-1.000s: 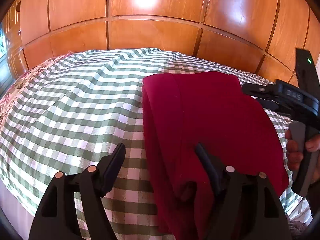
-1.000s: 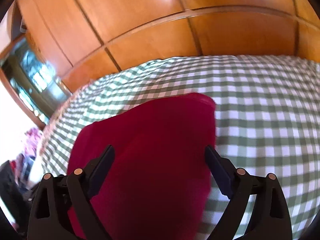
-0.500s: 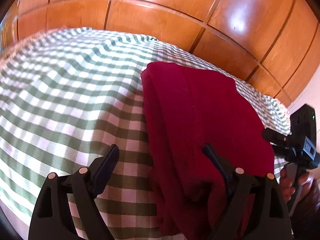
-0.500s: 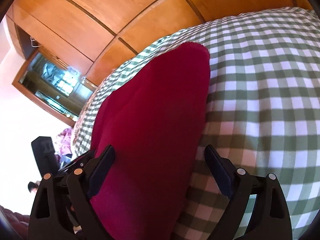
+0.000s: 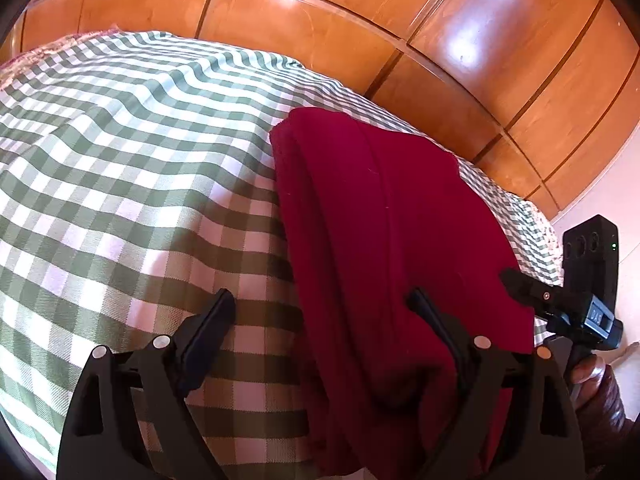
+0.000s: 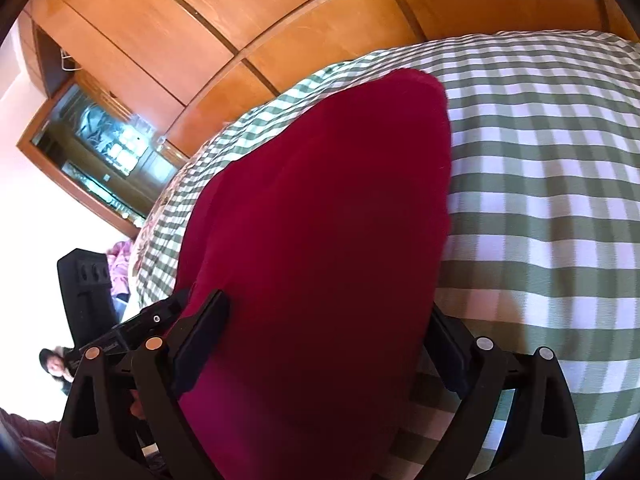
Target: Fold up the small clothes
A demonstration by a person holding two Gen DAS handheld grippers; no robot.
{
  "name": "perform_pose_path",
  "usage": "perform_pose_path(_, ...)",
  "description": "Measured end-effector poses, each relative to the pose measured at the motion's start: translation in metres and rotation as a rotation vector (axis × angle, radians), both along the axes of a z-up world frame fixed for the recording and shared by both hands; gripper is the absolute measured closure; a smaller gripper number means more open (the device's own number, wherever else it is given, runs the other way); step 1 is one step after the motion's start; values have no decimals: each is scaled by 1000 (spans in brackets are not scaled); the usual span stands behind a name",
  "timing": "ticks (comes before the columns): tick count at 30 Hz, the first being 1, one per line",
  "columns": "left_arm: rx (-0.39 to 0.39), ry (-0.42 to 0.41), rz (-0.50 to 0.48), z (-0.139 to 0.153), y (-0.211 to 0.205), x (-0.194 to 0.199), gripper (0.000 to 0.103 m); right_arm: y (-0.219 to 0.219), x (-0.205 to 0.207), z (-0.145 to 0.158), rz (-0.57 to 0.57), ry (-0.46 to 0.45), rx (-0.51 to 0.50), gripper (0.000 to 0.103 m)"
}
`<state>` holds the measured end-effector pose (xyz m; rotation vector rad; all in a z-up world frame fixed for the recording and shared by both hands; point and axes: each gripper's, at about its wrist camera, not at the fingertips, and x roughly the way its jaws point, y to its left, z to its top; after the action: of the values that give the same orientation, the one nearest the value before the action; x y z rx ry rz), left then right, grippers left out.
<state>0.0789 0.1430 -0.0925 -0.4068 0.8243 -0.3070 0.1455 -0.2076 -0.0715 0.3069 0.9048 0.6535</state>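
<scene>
Red folded garment [image 5: 384,248] is seen at centre right of the frame on the checked bed [image 5: 120,168]. Left hand-held gripper [image 5: 320,312], jaws just widened, and right hand-held gripper [image 6: 328,328] are held agape, gripping nothing; the near edge should be pinched squarely.

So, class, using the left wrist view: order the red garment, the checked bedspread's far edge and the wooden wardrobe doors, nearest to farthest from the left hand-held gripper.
1. Red garment, lying between its open fingers, right of centre.
2. Checked bedspread's far edge, upper left.
3. Wooden wardrobe doors, behind the bed, along the top.

The left hand-held gripper sits at the bottom.
</scene>
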Motion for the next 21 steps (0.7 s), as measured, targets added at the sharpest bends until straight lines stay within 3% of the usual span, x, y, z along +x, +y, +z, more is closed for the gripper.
perform_pose_path(3,-38,0,-25,-1,3,2,20,2,4,-5,15,11,33,13)
perform_pose_path(6,-102,-5,-71,-1,3,5,38,3,9,-10,25,25,73,20)
perform_pose_path(11,-180,-8,-125,-6,1,6,54,-1,8,-6,31,14,84,52)
perform_pose_path(17,-248,-1,-167,4,-8,9,66,-12,-15,21,21,-72,54,60)
perform_pose_path(21,-237,-28,-274,27,-56,25,67,-54,-31,49,-54,-145,57,61)
